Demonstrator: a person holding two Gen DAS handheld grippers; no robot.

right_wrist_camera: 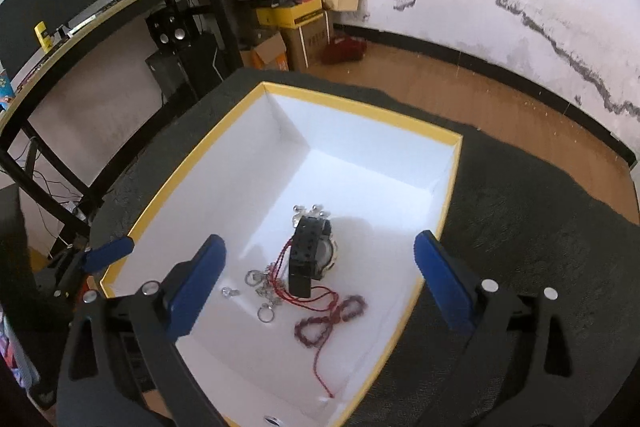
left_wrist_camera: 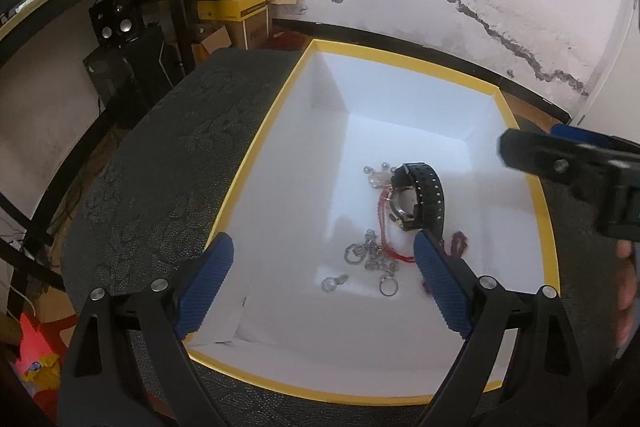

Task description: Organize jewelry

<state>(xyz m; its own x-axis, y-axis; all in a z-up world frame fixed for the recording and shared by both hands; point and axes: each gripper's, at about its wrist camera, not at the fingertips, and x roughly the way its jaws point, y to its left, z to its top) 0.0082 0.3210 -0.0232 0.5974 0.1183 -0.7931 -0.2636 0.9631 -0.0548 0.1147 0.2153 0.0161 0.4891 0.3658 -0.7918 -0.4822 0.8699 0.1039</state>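
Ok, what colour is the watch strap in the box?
Black watch strap, clearest in the right wrist view.

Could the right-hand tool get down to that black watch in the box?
Probably yes. The right tool is open above the yellow-rimmed box, which has no lid, and nothing covers the watch. Red cords and chains touching it might snag.

A yellow-rimmed white cardboard box (right_wrist_camera: 451, 163) sits open on a dark patterned cloth-covered table (right_wrist_camera: 520, 227). Inside it, a black strapped wristwatch (right_wrist_camera: 310, 253) lies near the middle. Behind the watch sits a small silver beaded trinket (right_wrist_camera: 310, 209). Before it and to its left lie a tangle of silver chains and rings (right_wrist_camera: 262, 285). A red braided cord bracelet (right_wrist_camera: 328, 319) lies before the watch, to its right.
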